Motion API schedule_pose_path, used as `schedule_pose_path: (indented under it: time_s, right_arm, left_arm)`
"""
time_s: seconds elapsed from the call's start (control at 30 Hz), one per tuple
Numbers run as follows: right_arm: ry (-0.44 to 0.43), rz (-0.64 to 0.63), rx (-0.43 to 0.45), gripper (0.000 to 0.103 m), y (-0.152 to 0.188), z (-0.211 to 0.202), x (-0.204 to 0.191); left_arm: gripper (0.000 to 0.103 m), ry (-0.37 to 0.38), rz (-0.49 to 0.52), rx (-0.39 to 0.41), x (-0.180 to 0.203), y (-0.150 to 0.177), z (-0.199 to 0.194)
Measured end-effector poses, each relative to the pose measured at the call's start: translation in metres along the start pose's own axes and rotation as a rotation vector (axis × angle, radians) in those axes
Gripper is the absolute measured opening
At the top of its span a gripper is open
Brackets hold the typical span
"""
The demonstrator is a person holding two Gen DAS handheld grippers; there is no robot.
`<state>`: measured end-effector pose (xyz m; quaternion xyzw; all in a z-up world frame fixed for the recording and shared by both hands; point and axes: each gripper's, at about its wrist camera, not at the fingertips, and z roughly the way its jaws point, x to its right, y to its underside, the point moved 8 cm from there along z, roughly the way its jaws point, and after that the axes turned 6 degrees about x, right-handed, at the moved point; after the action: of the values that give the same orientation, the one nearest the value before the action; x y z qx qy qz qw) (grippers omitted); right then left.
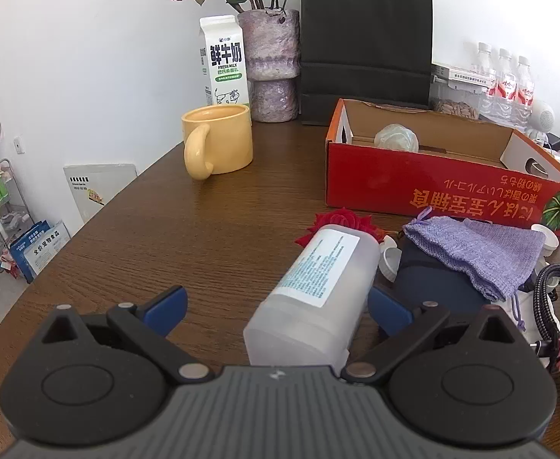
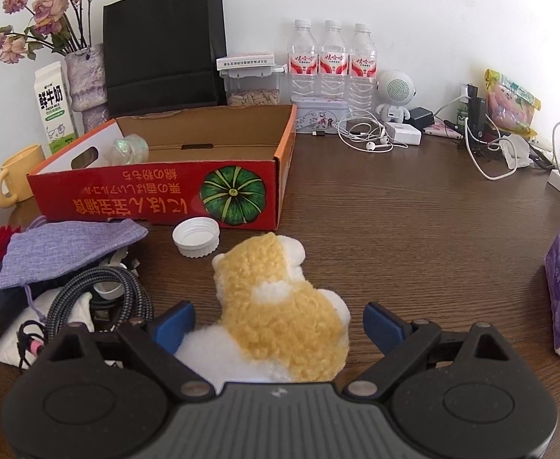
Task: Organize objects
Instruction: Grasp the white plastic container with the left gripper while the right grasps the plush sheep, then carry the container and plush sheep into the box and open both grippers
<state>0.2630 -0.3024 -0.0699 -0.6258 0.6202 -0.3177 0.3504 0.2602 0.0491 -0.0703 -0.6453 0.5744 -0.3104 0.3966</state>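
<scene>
Clutter lies along the front of a red cardboard box [image 2: 157, 195] on the brown table [image 2: 413, 229]. That box stands open and holds only a crumpled clear plastic ball [image 2: 130, 149] near its left end. A frosted plastic bottle [image 1: 318, 290] lies on its side between the spread fingers of the left gripper [image 1: 276, 306], which is not closed on it. The right gripper [image 2: 278, 321] is spread as well, with a yellow and white plush toy [image 2: 280, 306] lying between its fingers, unclamped. A white cap [image 2: 195, 236] sits just in front of the box, beside a purple cloth pouch [image 2: 69, 250] draped over a dark case [image 1: 432, 279] and braided cables [image 2: 104, 290]. A yellow mug [image 1: 218, 141] stands left of the box. Behind the box, a clear lidded tub [image 2: 253, 86] holds pale seeds.
</scene>
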Motion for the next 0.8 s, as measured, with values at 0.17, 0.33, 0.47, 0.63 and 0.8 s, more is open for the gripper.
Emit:
schedule_pose_path:
  time_s: [0.17, 0.33, 0.47, 0.63, 0.8]
  right_arm:
    - [-0.022, 0.023, -0.016, 0.093, 0.002, 0.009, 0.001]
    - [-0.069, 0.049, -0.031, 0.083, 0.004, 0.012, 0.001]
    - [-0.065, 0.048, -0.024, 0.076, 0.003, 0.008, 0.001]
    - [-0.066, 0.056, -0.009, 0.065, 0.003, 0.001, 0.004]
    - [-0.060, 0.066, 0.003, 0.063, 0.002, -0.005, 0.007]
  left_arm:
    - [0.101, 0.014, 0.011, -0.006, 0.000, 0.001, 0.006]
    - [0.079, 0.056, 0.022, -0.021, 0.003, 0.003, 0.009]
    - [0.045, 0.099, 0.026, -0.046, 0.007, 0.008, 0.007]
    - [0.045, 0.096, 0.026, -0.044, 0.005, 0.009, 0.002]
    - [0.045, 0.092, 0.023, -0.029, 0.003, 0.003, -0.004]
